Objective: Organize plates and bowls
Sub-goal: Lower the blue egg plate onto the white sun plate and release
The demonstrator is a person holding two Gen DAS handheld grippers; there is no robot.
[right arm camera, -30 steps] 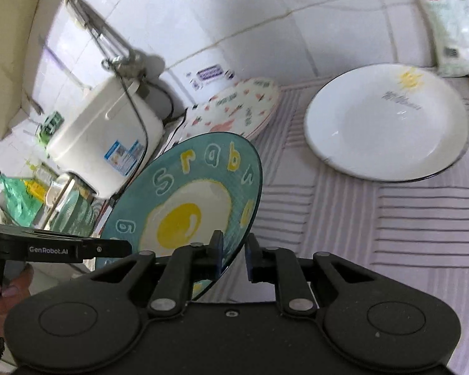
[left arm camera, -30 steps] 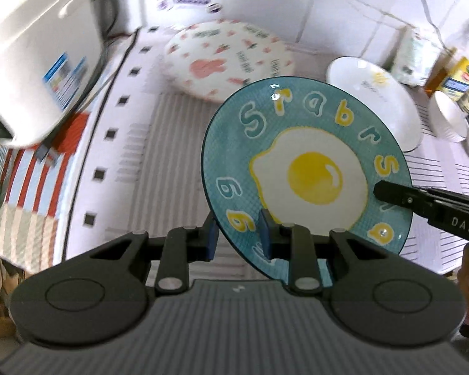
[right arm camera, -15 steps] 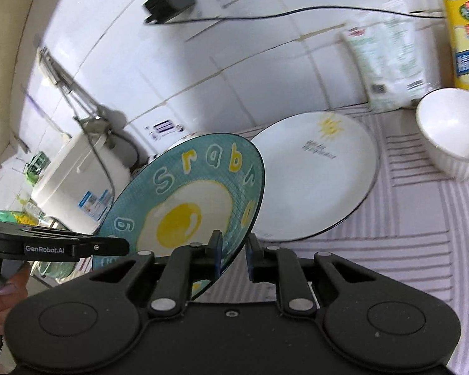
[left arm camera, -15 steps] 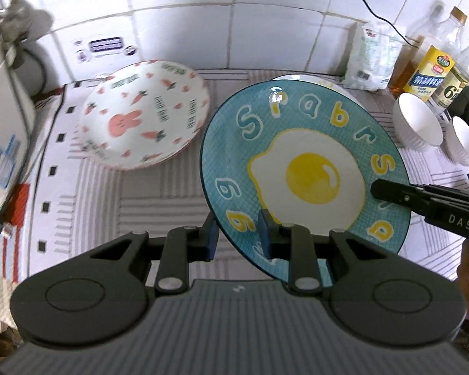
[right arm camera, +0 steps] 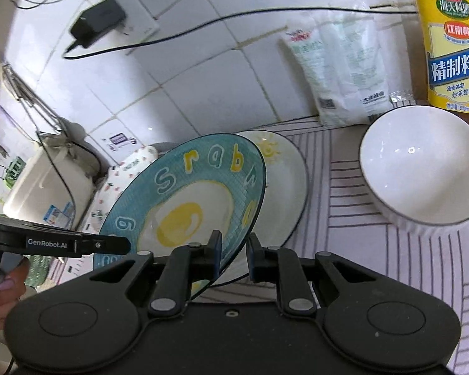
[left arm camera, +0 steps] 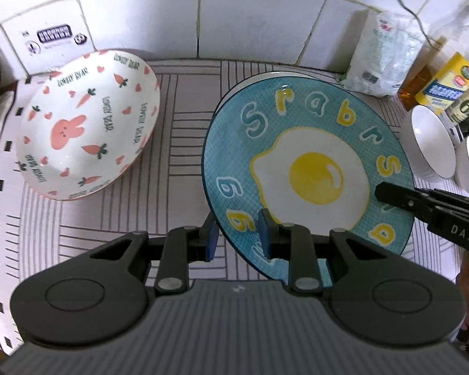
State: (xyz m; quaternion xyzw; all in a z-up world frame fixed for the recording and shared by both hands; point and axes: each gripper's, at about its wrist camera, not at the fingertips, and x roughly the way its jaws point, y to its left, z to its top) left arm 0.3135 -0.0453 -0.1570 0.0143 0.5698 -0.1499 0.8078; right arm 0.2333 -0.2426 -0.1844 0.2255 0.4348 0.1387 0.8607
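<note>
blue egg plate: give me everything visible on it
The blue plate is round and glossy, ceramic by the look, with a fine grid pattern, a fried egg painted in the middle and yellow and teal letters round the rim. It is held tilted above the striped mat, partly covering a white plate behind it. The left gripper pinches its near edge; the right gripper pinches the opposite edge.
</note>
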